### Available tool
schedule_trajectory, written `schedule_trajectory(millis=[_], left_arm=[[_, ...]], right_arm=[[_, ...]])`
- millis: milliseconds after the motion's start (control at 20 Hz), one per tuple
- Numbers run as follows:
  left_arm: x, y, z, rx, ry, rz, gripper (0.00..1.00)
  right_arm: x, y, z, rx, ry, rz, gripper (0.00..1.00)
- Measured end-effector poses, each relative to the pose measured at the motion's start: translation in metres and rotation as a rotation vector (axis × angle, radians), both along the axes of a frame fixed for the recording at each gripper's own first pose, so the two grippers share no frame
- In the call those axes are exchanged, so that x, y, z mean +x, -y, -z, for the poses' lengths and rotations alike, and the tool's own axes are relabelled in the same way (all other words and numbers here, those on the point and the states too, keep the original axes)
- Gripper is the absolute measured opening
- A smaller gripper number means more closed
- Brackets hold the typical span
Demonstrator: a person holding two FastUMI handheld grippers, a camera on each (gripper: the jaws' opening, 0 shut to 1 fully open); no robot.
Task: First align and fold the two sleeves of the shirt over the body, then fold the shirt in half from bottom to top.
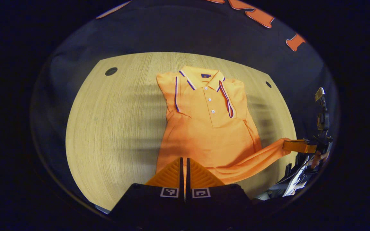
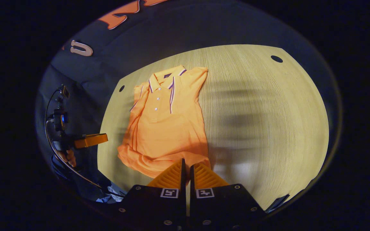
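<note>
Hem handling is being judged as the step in hand, since both sleeves [image 1: 176, 96] are lying folded over the body, their striped cuffs beside the placket.

In the right gripper view, the right gripper [image 2: 186, 170] is being seen at 6 o'clock with its fingers pressed together at the bottom edge of the shirt [image 2: 165, 128]. In the left gripper view, a corner of the hem [image 1: 262, 157] is being drawn out toward 3 o'clock into those fingers, so the cloth is being taken as pinched there.

The left gripper [image 1: 184, 165] is being shown at 6 o'clock, fingers clenched. Seen from the right gripper view it is standing at 9 o'clock, apart from the cloth, so nothing is being judged as grasped by it.

Farther off, the shirt is lying flat on the table [image 1: 114, 128], buttons up, with its collar [image 1: 201, 77] toward 12 o'clock.

For a clean fold, the left fingers are best being opened and brought to the other hem corner, so that both corners are being gripped at matching spots. The hem is then best being lifted level and carried toward the collar with even tension, so that the folded sleeves are not being dragged loose. A one-sided pull, as is being seen now, is being judged as the main risk, because the body is being skewed by it.
</note>
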State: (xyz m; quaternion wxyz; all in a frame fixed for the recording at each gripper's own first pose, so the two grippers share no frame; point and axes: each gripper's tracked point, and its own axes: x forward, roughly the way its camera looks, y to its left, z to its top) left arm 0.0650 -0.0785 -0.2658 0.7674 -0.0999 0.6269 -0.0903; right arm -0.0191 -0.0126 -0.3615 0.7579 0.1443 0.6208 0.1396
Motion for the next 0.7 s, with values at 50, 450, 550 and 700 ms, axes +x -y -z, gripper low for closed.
schedule_trajectory(millis=[50,450,550,700], left_arm=[[-0.007,-0.004,0.008,0.006,-0.042,-0.002,0.01],[-0.033,-0.025,0.066,0.096,-0.293,-0.053,0.55],[-0.031,-0.021,0.076,0.089,-0.313,-0.077,0.56],[-0.030,-0.009,0.078,0.072,-0.291,-0.065,0.31]], right_arm=[[-0.002,-0.001,0.003,-0.009,-0.004,-0.007,0.06],[-0.007,0.004,0.009,-0.025,-0.033,0.039,0.06],[-0.007,0.006,0.011,-0.027,-0.039,0.043,0.06],[-0.009,0.006,0.016,-0.023,-0.058,0.052,0.06]])
